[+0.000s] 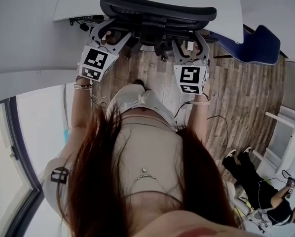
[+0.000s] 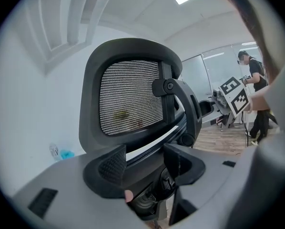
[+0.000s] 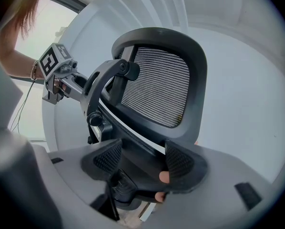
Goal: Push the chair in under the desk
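Fingers [image 1: 97,31] of both grippers stand spread apart in the head view. The left gripper [image 1: 109,32] and the right gripper [image 1: 189,42] are both at the back of the chair [image 1: 157,9], one on each side of its middle. From above, the top of the chair back lies across the edge of the white worktop [image 1: 83,1]. So I judge that the chair is almost in and only a last short push is left. The seat and the wheels are hidden under the back and the grippers, so I cannot tell how far the seat is under the worktop. A blue chair [image 1: 258,43] stands to the right on the wooden floor [image 1: 246,98], well apart. A seated person [image 1: 258,181] is cut off at the lower right corner.

In the left gripper view the fingers are open and astride the lower bar of the chair back. The mesh panel rises just above them. It is hard to see if the pads press the bar or only stand beside it.

In the right gripper view it is the same: fingers parted, the lower rim of the back passing between them. The right finger seems to touch the rim. The worktop itself does not show clearly in either gripper view.
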Demonstrator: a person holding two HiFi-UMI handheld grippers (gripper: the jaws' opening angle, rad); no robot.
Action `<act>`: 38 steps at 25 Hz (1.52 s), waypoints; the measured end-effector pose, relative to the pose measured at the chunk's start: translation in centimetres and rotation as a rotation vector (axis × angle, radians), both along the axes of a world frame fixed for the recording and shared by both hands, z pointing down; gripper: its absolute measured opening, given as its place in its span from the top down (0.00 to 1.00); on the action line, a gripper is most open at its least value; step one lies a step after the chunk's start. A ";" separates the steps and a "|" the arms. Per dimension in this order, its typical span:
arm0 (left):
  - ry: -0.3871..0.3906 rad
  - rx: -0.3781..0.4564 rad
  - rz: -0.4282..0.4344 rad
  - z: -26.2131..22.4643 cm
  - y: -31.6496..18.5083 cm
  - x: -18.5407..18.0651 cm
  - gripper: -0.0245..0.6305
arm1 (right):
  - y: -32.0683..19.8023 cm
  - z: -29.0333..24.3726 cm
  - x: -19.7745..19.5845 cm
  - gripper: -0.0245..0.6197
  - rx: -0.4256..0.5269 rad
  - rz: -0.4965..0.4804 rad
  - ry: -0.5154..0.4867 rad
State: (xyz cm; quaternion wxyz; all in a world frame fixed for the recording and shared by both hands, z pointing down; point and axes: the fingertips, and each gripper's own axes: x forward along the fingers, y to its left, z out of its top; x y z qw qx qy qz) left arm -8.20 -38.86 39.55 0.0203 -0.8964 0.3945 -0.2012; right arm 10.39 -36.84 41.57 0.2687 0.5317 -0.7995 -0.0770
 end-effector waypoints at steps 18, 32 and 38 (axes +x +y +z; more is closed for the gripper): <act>-0.001 0.010 -0.001 -0.2 -1.7 -0.3 0.59 | -1.8 -0.5 -0.8 0.52 0.028 -0.017 -0.012; -0.001 0.011 0.001 0.3 -3.2 -0.9 0.59 | -3.2 -0.2 -0.9 0.52 0.015 -0.003 -0.005; -0.006 0.006 0.003 0.3 -3.8 -0.9 0.59 | -3.8 -0.2 -1.0 0.52 0.020 -0.006 -0.008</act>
